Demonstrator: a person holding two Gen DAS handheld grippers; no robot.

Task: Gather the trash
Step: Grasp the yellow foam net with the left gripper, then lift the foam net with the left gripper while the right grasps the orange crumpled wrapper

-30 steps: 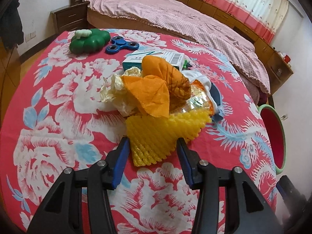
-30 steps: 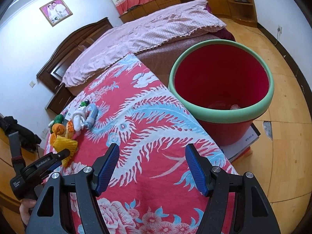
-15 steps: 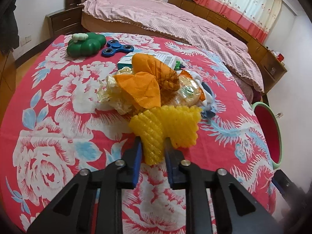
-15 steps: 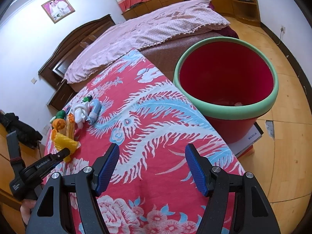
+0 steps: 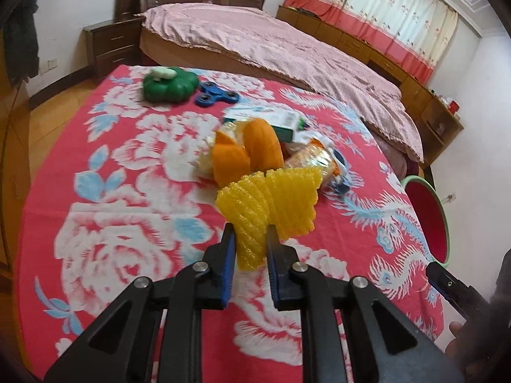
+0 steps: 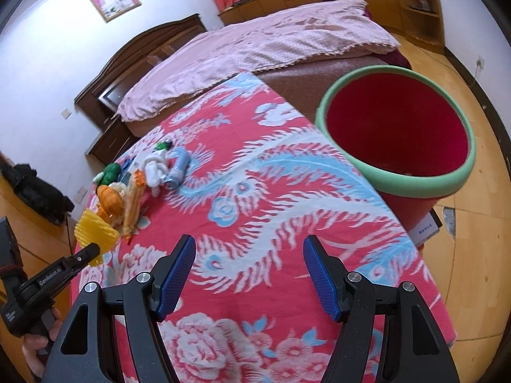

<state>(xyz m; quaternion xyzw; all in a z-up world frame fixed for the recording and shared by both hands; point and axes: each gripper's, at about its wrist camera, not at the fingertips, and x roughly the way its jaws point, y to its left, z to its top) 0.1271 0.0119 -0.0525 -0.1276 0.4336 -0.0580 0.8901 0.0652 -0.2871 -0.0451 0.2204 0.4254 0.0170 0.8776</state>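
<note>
Left tool [image 5: 249, 239] clamps yellow foam net [image 5: 271, 198] — right tool [image 6: 249, 255] agape.

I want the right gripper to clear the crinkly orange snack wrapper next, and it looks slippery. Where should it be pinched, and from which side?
Probably the wrapper's crimped end nearest the table's front edge. It lies long and flat, pointing toward the right gripper, whose jaws are open. Come in low from that side, across bare cloth. The orange peel crowds its far side.

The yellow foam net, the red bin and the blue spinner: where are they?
yellow foam net [image 5: 274, 198], left wrist view, its ridged middle.
red bin [image 6: 396, 178], right wrist view, green rim.
blue spinner [image 5: 217, 95], left wrist view, its hub.
</note>
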